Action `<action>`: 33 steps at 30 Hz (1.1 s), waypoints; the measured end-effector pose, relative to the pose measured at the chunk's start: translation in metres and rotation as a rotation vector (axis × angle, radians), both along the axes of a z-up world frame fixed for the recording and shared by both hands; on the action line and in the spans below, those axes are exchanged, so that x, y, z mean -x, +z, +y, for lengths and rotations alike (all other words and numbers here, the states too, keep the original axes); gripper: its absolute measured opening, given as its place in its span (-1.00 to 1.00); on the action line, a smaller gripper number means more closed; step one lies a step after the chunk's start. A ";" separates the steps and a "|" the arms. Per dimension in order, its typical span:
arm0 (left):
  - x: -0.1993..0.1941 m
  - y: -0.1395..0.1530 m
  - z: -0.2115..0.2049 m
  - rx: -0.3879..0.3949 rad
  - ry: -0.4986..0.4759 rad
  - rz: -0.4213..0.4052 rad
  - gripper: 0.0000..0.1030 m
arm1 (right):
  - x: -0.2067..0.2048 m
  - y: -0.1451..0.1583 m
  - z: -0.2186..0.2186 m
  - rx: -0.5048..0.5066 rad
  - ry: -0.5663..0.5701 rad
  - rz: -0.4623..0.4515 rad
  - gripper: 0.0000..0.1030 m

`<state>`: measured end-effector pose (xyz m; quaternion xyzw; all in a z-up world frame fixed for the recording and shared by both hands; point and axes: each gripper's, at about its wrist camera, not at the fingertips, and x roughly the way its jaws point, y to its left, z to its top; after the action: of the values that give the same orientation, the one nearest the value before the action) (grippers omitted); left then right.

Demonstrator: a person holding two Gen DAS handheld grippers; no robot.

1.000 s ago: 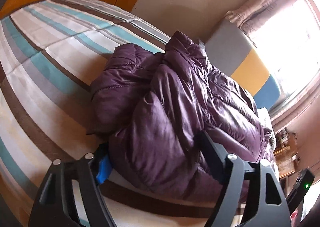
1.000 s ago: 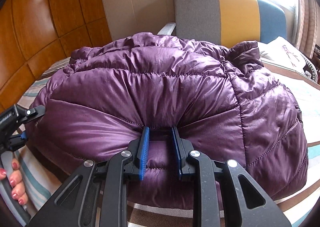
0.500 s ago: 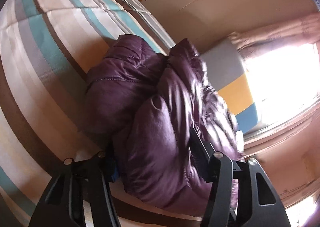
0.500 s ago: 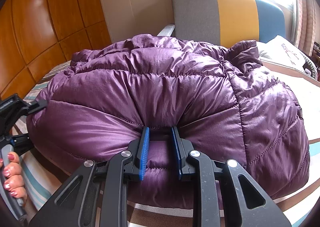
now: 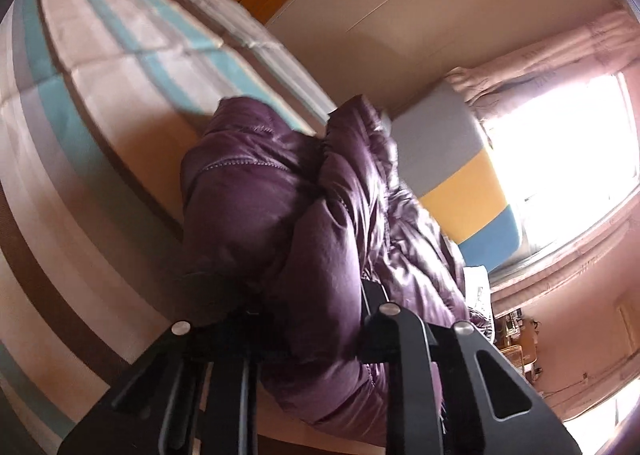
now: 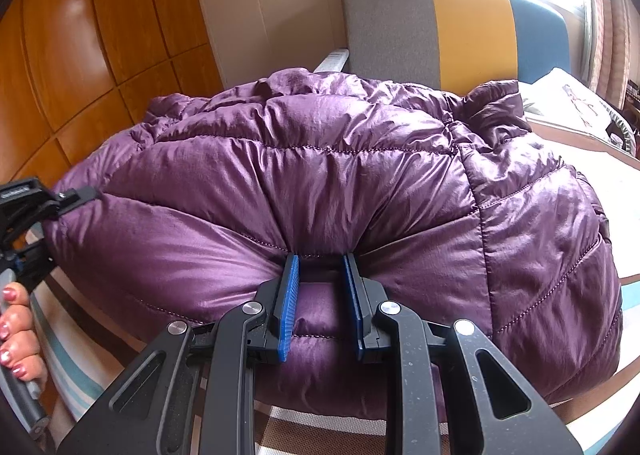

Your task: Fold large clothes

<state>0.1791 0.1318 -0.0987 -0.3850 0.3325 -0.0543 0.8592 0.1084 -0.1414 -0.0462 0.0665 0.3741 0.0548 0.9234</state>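
Note:
A purple quilted puffer jacket (image 6: 328, 183) lies bunched on a striped bed. My right gripper (image 6: 320, 259) is shut on a fold of the jacket at its near edge, blue pads pinching the fabric. In the left wrist view the jacket (image 5: 280, 215) fills the middle, and my left gripper (image 5: 308, 295) is closed around a thick bunch of it; its fingertips are buried in the fabric. The left gripper also shows at the left edge of the right wrist view (image 6: 36, 211), at the jacket's left end, with the person's hand (image 6: 16, 335) on its handle.
The striped bedspread (image 5: 80, 135) stretches to the left. A grey, yellow and blue headboard (image 6: 460, 23) stands behind the jacket, next to a bright window with curtains (image 5: 560, 95). Wooden panelling (image 6: 80, 55) lines the left wall. A white pillow (image 6: 568, 103) lies at the right.
The left gripper has closed in on the jacket's end and tilted upward, lifting that end. The right gripper has kept its hold and barely moved.

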 end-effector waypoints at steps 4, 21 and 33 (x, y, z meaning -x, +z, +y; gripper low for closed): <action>0.012 0.029 -0.017 -0.104 -0.031 -0.103 -0.66 | -0.001 0.000 -0.002 -0.017 -0.003 0.003 -0.56; 0.051 0.127 -0.113 -0.466 -0.239 -0.419 -0.67 | 0.017 0.017 -0.053 -0.237 -0.064 -0.056 -0.56; 0.060 0.145 -0.157 -0.555 -0.321 -0.450 -0.66 | 0.057 0.025 -0.131 -0.042 -0.354 -0.079 -0.56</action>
<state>0.1188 -0.0257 0.0465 -0.0598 0.1937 -0.1789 0.9627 0.0518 -0.2728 -0.0210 0.1485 0.3189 -0.0984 0.9309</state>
